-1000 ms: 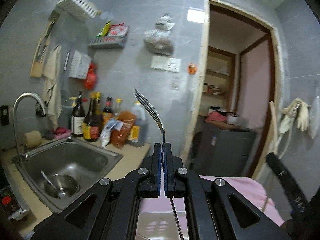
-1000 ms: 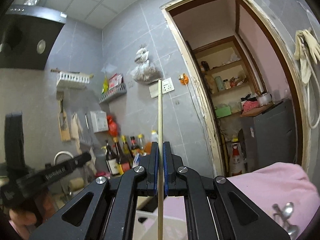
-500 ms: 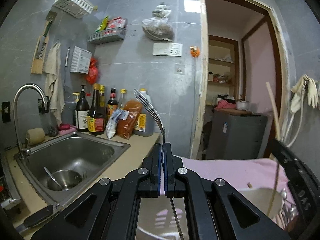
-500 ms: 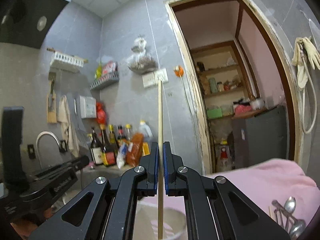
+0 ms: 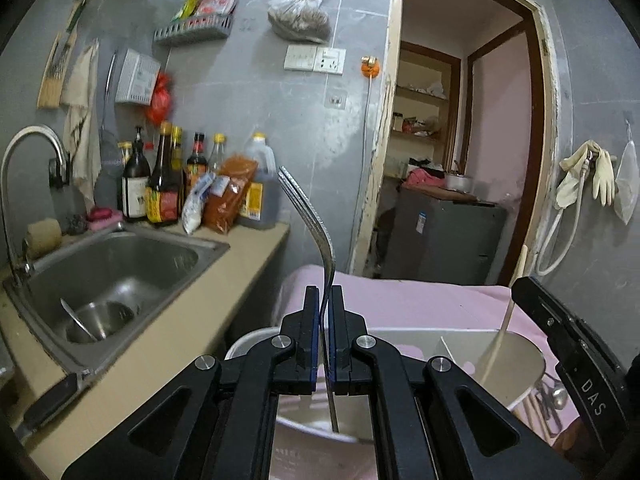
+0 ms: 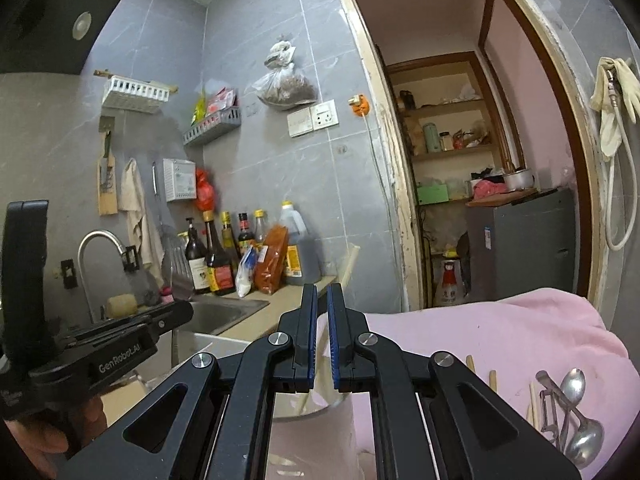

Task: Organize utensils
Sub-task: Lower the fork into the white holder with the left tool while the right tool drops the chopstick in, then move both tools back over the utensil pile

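One fork [image 5: 308, 216] stands upright, tines up, pinched in the left tongs [image 5: 327, 312] directly above the white holder [image 5: 520, 354] near the pink-covered bench's [image 5: 420, 304] sink-side edge; the right tongs [image 6: 322, 308] are spread, empty, a chopstick [image 5: 508, 316] leaning inside.

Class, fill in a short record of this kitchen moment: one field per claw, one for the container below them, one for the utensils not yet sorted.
left claw: shut on the fork, tines up
right claw: open, holding nothing
container: white, on the pink cloth; a chopstick leans inside it
utensils not yet sorted: spoons and more chopsticks lie on the pink cloth, at the right of the right wrist view
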Motion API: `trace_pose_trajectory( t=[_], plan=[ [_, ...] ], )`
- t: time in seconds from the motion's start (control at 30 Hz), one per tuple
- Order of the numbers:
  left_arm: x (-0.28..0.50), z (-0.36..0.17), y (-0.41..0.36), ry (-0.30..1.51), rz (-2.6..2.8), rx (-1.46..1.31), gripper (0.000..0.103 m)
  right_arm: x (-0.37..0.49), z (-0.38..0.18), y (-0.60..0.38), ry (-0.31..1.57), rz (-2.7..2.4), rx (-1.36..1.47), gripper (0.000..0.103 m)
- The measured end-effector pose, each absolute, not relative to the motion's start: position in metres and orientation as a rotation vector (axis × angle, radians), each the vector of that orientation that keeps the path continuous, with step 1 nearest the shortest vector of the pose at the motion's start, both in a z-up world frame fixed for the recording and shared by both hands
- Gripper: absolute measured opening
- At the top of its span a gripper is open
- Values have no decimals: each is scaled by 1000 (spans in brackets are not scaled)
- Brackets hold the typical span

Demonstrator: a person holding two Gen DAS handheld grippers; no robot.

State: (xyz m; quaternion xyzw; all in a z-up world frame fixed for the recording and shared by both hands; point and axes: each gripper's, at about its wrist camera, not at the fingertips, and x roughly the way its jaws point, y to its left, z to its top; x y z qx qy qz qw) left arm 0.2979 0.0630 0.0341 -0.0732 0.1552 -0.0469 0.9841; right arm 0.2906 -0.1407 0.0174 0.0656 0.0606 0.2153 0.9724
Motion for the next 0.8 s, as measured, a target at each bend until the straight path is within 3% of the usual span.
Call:
trace_pose_trajectory(
  t=[0.2,0.33,0.4,0.5,0.6,0.67,0.8],
  plan=[
    [288,40,67,343,-133,-195,6,283,18,-148,142,440,124,8],
    [276,50,59,339,-143,-180,10,272,24,-162,126,436,121,22],
    [270,55,50,322,-148,-155,14,266,27,-171,111,420,118,22],
    [261,61,37,306,-171,-139,27,259,34,-186,98,395,110,23],
    [252,68,24,286,-209,-137,38,250,41,-206,79,362,98,32],
    [246,72,15,272,-230,-129,43,244,44,-219,65,338,89,45],
    [235,77,-7,231,-261,-113,66,230,49,-246,34,277,48,60]
  ],
)
